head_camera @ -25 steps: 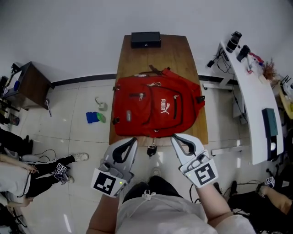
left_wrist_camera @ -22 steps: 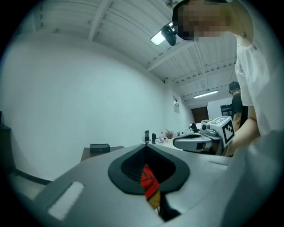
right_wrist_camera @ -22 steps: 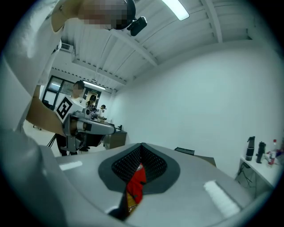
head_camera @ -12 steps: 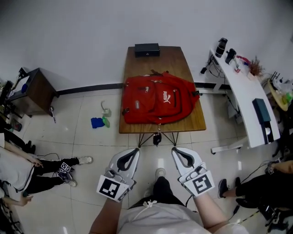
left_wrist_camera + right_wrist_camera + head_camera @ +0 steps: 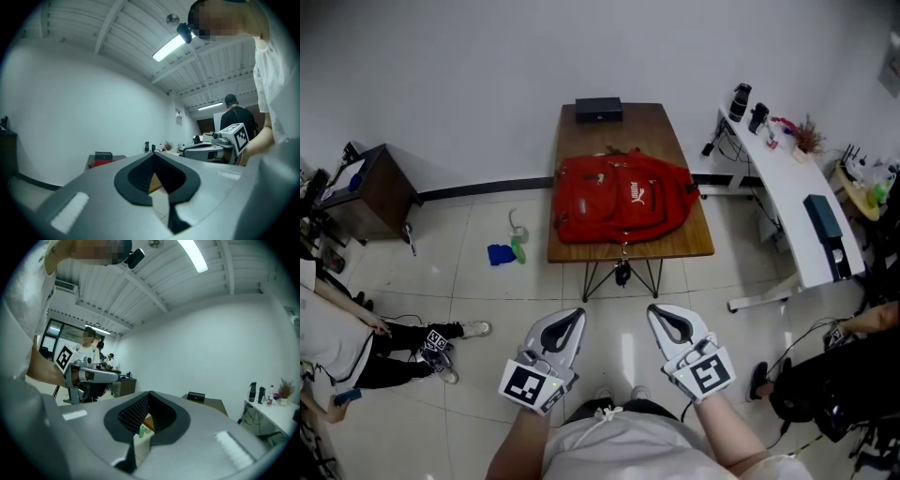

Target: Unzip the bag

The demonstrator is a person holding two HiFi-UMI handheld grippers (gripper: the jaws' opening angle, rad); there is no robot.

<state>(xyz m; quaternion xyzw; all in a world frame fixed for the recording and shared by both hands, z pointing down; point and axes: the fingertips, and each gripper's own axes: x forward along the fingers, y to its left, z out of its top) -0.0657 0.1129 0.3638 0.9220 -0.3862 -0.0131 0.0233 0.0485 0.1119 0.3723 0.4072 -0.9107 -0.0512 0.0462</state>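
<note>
Red bag (image 5: 623, 199), lying flat on wooden table (image 5: 698, 246), zipped shut

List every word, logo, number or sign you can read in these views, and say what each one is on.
No text reads clearly.
The white print on the red backpack: too small to read.
The wall sign in the left gripper view: blurred, unreadable.
The marker cubes on the left gripper and right gripper: black-and-white square patterns, no letters.

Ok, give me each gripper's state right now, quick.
Left gripper: closed, holding nothing.
Right gripper: closed, holding nothing.
</note>
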